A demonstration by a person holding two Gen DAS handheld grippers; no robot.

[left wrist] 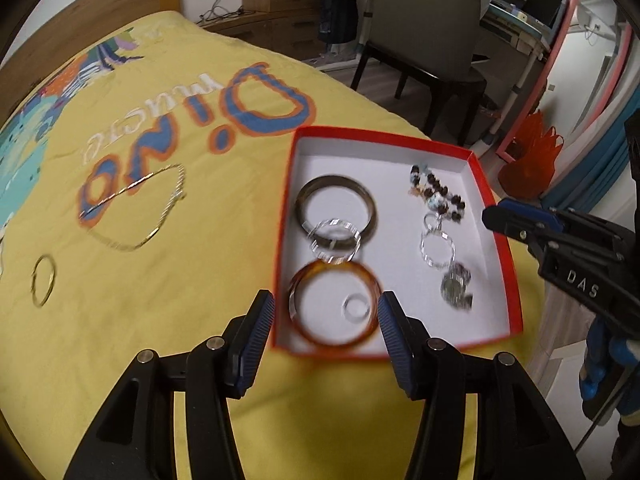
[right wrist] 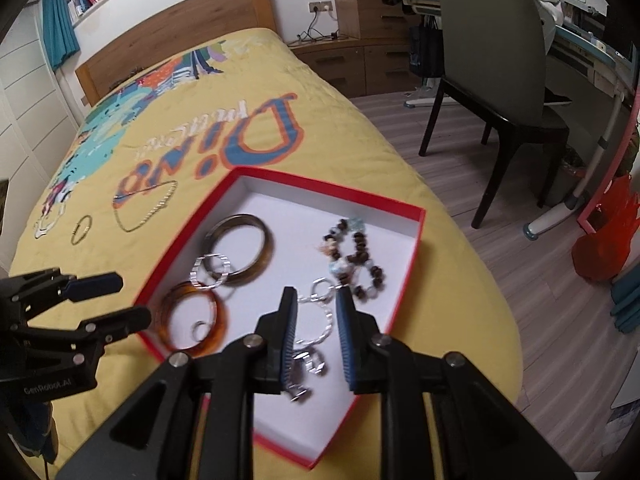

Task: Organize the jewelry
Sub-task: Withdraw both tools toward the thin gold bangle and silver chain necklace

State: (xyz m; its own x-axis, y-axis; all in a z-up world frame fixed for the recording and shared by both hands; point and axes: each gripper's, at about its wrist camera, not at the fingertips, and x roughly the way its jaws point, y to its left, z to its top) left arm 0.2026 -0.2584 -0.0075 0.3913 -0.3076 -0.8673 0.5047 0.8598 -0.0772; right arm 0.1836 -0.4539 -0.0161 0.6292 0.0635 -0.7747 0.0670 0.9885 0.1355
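A red box with a white inside [left wrist: 498, 236] [right wrist: 408, 264] lies on the yellow bedspread. In it are a dark bangle [left wrist: 335, 210] [right wrist: 240, 250], an amber bangle [left wrist: 334, 308] [right wrist: 192, 318], a clear ring [left wrist: 334, 240], a beaded bracelet [left wrist: 438, 196] [right wrist: 356, 260] and silver pieces [left wrist: 456, 284] [right wrist: 310, 356]. A chain necklace [left wrist: 136, 208] [right wrist: 146, 204] and a small gold ring [left wrist: 43, 280] [right wrist: 81, 229] lie on the bedspread to the left. My left gripper [left wrist: 326, 308] is open over the box's near edge. My right gripper [right wrist: 316, 304] is open above the silver pieces.
The bed's right edge drops to a wood floor. A grey chair [right wrist: 492, 68] and a desk [right wrist: 580, 40] stand beyond it. An orange bag [right wrist: 600, 236] sits on the floor at the right. The wooden headboard [right wrist: 176, 28] is at the far end.
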